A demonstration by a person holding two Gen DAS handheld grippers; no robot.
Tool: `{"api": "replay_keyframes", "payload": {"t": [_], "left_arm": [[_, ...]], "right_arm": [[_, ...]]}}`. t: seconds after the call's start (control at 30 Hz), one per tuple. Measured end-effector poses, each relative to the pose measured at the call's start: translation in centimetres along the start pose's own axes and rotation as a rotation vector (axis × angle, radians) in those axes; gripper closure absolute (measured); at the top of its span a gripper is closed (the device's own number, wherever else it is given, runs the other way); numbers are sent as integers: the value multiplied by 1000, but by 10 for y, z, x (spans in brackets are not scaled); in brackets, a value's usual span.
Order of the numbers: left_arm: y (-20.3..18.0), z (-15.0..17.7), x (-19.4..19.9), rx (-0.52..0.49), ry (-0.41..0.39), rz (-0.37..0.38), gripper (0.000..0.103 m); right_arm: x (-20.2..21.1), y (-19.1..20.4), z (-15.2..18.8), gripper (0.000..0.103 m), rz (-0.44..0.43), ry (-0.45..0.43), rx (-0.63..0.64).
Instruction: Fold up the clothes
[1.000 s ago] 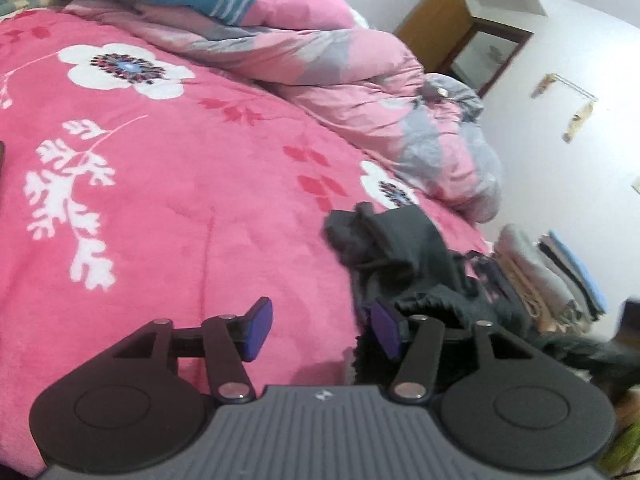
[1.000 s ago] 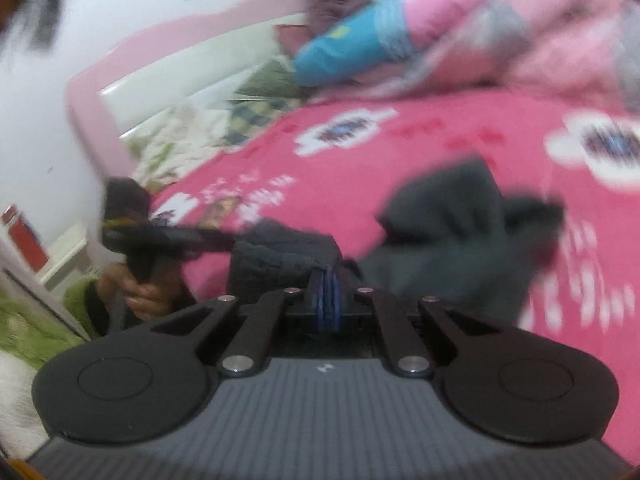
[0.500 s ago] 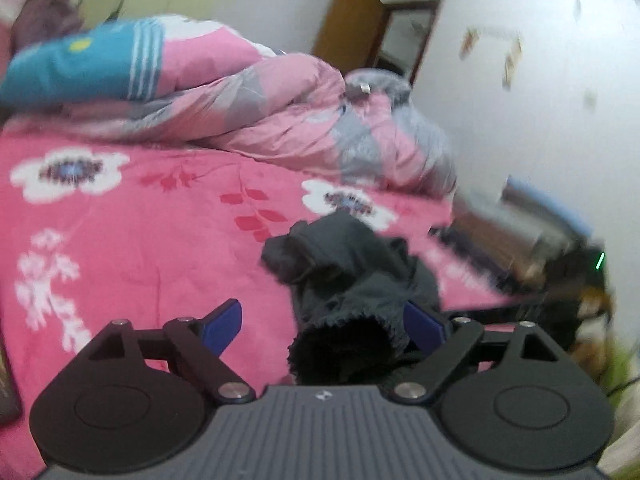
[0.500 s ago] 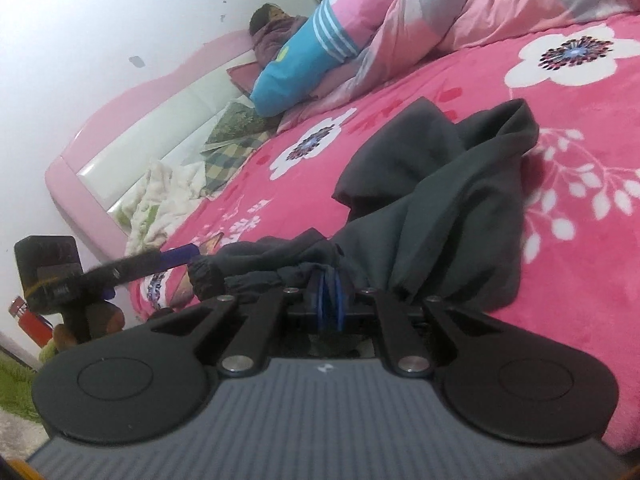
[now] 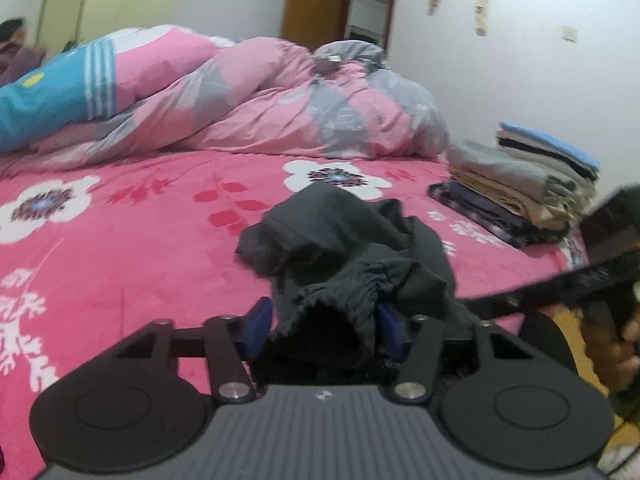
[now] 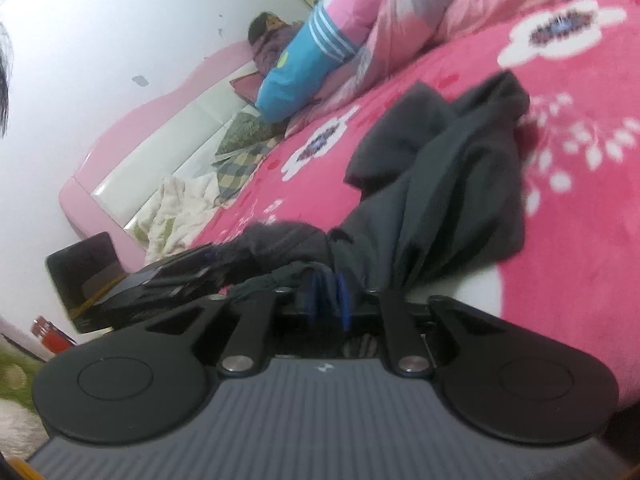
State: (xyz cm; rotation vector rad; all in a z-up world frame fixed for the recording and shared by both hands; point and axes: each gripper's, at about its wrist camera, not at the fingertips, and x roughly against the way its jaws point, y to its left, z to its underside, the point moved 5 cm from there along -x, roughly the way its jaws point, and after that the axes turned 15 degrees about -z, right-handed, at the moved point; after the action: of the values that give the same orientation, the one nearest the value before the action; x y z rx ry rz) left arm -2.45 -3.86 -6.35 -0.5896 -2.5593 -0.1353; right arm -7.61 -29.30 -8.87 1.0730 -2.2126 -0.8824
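On the left, the left gripper (image 5: 324,330) has just been closing, and its blue pads (image 5: 258,328) now sit about half apart, pressed against a gathered, elastic edge of the dark garment (image 5: 348,236). The garment lies crumpled on the pink bedspread (image 5: 120,240) near the bed's front edge. To the right, the right gripper (image 6: 328,294) has just been opening; its jaws stand a little apart, blurred, with cloth bunched by them, grip unclear. Folded clothes (image 5: 520,176) sit stacked far right.

One dark garment (image 5: 352,240), one stack of folded clothes (image 5: 520,184), one quilt (image 5: 280,108), two claws.
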Motion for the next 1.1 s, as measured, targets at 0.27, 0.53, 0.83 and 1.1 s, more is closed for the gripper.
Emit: {"api": "replay_keyframes", "payload": {"t": [0.27, 0.53, 0.83, 1.1], "left_arm": [[15, 4, -4, 75, 36, 7, 53], [15, 1, -17, 123, 51, -4, 93], [53, -29, -15, 271, -3, -59, 95], [88, -110, -30, 200, -191, -180, 95]], "right_arm": [[3, -10, -7, 44, -8, -55, -141], [1, 16, -8, 35, 77, -20, 35], [-43, 8, -6, 57, 216, 96, 110], [-58, 24, -9, 100, 81, 17, 35]]}}
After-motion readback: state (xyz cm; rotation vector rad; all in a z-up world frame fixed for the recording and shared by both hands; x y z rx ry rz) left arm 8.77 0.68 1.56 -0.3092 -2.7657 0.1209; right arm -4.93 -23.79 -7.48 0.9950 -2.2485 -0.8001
